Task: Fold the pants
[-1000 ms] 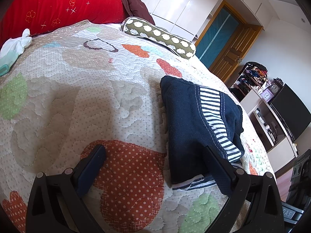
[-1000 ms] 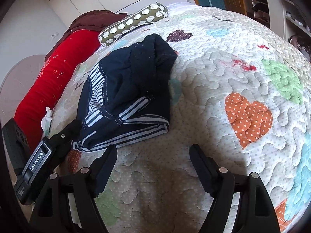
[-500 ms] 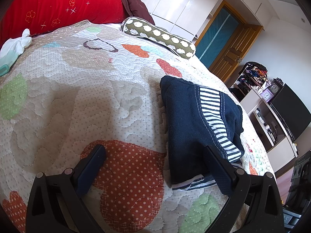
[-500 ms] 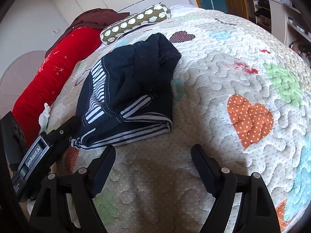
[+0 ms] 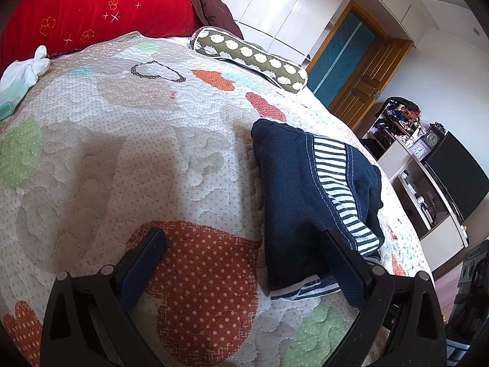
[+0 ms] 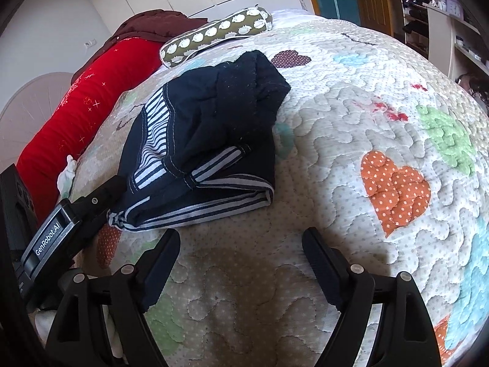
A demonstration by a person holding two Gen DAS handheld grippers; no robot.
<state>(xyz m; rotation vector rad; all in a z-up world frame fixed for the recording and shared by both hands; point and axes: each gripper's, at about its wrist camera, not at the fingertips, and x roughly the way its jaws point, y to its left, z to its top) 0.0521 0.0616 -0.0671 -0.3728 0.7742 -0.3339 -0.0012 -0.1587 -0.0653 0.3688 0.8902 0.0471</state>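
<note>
The dark navy pants with white-striped side panels and waistband (image 5: 308,195) lie folded into a compact bundle on the pale quilted bedspread with coloured heart patches (image 5: 128,159), to the right of the bed's middle in the left wrist view. In the right wrist view the same bundle (image 6: 207,140) sits to the left and a little farther off, its striped waistband edge turned toward the near side.

The left claw (image 5: 241,253) is spread wide and holds nothing; its left finger hovers over a large orange dotted heart, while its right finger overlaps the near right corner of the pants (whether it touches the fabric cannot be told). The right claw (image 6: 241,246) is also open and empty, its fingers over bare quilt just near of the pants, with the left finger close to the striped hem. The left claw's black body shows at the left edge of the right wrist view, its tip against the near left end of the bundle.

At the far end of the bed rest a red embroidered bolster (image 5: 101,12) and an olive cylindrical cushion with white scalloped dots (image 5: 250,56). A white and mint cloth (image 5: 21,76) lies at the far left edge.
</note>
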